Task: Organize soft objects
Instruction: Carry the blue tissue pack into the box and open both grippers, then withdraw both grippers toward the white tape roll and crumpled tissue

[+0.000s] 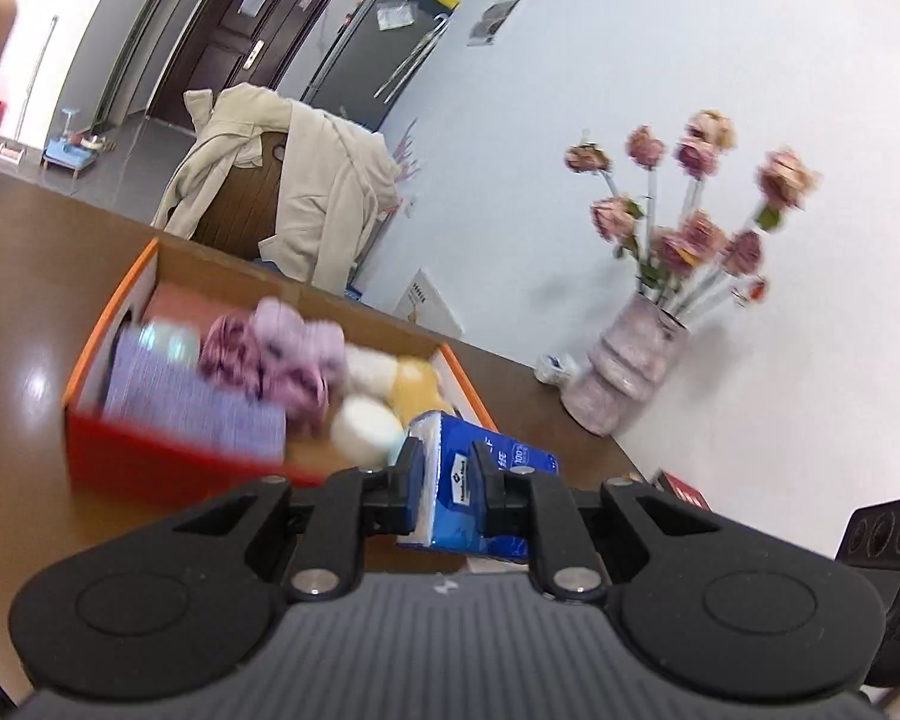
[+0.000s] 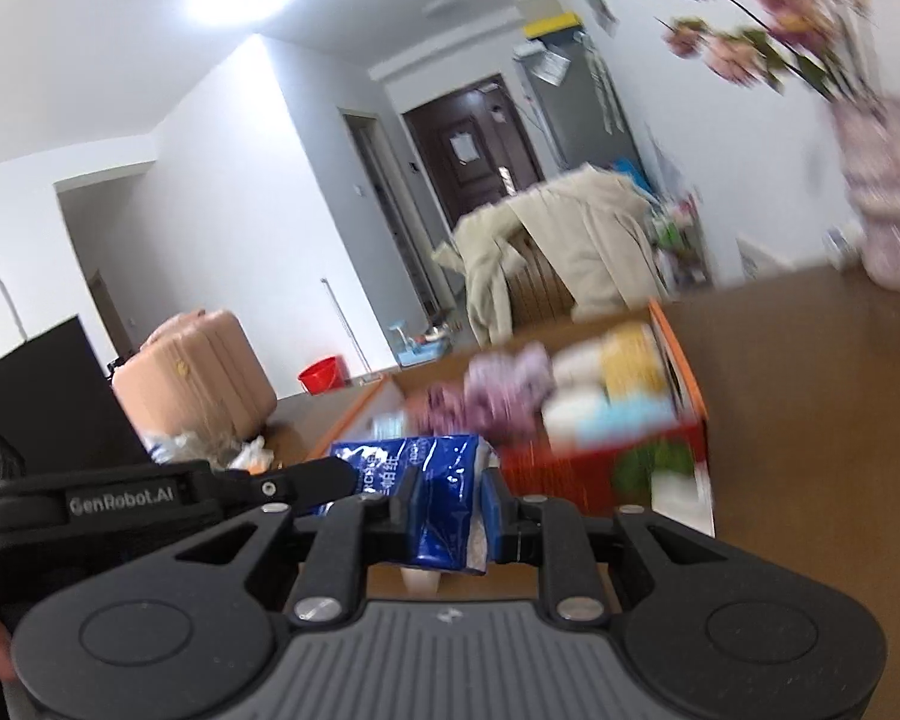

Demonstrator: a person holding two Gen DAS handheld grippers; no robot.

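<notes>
A blue tissue pack [image 1: 510, 457] hangs above the brown table [image 1: 24, 360], and my left gripper [image 1: 448, 459] is shut on its near end. In the right wrist view the same blue tissue pack [image 2: 402, 457] is pinched by my right gripper [image 2: 450, 493], shut on it. The left gripper's black finger [image 2: 321, 476] reaches the pack from the left. Just beyond the pack stands an orange cardboard box [image 1: 120, 294] holding purple plush [image 1: 282, 354], white rolls [image 1: 366, 429], a yellow soft piece [image 1: 417, 381] and a purple patterned cloth [image 1: 192, 402]. The scene is blurred.
A pink vase of flowers [image 1: 630, 360] stands on the table by the white wall, right of the box. A chair draped with a beige coat [image 1: 324, 192] sits behind the table. A pink suitcase [image 2: 198, 372], a red bucket [image 2: 324, 375] and a black case [image 2: 48, 396] lie to the left.
</notes>
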